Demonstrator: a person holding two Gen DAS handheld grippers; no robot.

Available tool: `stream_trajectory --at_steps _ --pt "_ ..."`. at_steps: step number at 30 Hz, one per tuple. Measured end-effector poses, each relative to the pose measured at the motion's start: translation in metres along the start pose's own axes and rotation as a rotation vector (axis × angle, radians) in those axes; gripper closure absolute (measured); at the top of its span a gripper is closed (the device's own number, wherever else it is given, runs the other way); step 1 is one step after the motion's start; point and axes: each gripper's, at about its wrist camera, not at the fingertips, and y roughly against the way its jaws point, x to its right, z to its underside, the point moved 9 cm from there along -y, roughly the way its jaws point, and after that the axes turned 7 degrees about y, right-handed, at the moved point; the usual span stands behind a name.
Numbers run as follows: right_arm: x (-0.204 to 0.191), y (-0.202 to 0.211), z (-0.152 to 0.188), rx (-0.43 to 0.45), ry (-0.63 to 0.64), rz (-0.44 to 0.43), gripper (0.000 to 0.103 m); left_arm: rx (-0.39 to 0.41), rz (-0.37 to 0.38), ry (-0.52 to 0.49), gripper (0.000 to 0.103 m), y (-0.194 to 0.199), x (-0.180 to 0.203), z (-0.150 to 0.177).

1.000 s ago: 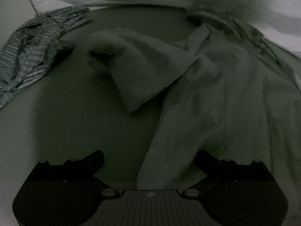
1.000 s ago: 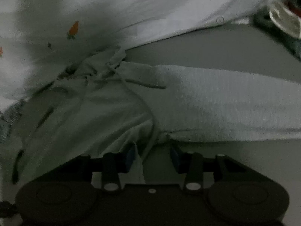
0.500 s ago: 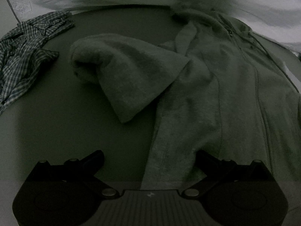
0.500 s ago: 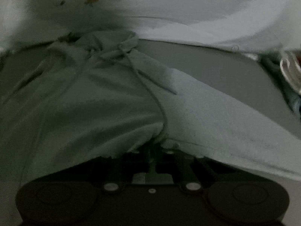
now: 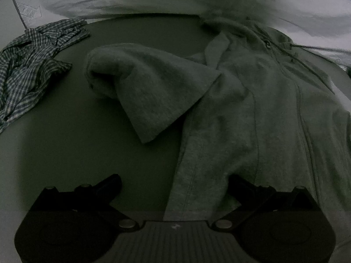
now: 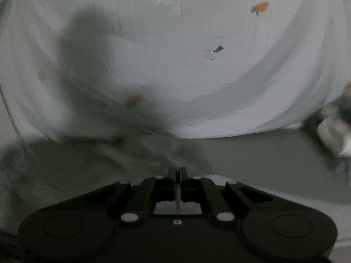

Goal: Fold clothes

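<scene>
Now the fold is underway: a grey zip hoodie is laid flat on the dark bench, well to the right of a crumpled checked shirt, with one sleeve already turned across beside the body. The left hand-held gripper is seen spread wide, its jaws straddling the hoodie's hem edge without pinching it. The right hand-held gripper is seen clamped tight, a thin strip of pale fabric trapped between its jaws; it is judged to be part of the hoodie, probably the far sleeve or side, though blur leaves the exact part uncertain. Beyond the hoodie, white carrot-print cloth fills the right wrist view.

The step in hand is judged to be the lifting of that gripped side so it can be carried over the body. Next, the raised fabric is to be swept toward the zip line and laid flat, while the left side is closed on the hem or pressed down to keep the body from sliding.

Against the frame half a second ago, the right wrist view has been tilted up sharply: the drawstring and sleeve have dropped out of sight, and white cloth has taken over. The left wrist view is nearly unchanged, jaws wide as before.
</scene>
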Motion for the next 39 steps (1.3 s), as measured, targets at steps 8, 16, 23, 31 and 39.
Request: stream_trajectory --at_steps 8,16,23,31,39 --pt "-0.009 -0.049 0.065 -0.303 0.014 0.06 0.085 -0.032 0.001 -0.007 0.0 -0.001 0.001 -0.003" --pt "0.015 -0.07 0.073 -0.314 0.02 0.131 0.075 -0.073 0.0 -0.019 0.0 -0.004 0.002 -0.006" --pt "0.038 -0.114 0.068 -0.32 0.101 0.191 0.075 -0.122 -0.003 -0.025 0.0 -0.006 0.003 -0.007" --pt "0.054 -0.169 0.068 -0.35 0.136 0.204 0.074 -0.184 -0.011 -0.018 0.0 -0.008 0.002 -0.011" --pt "0.055 -0.186 0.074 -0.373 0.114 0.126 0.099 -0.206 -0.015 -0.014 0.0 -0.008 0.003 -0.013"
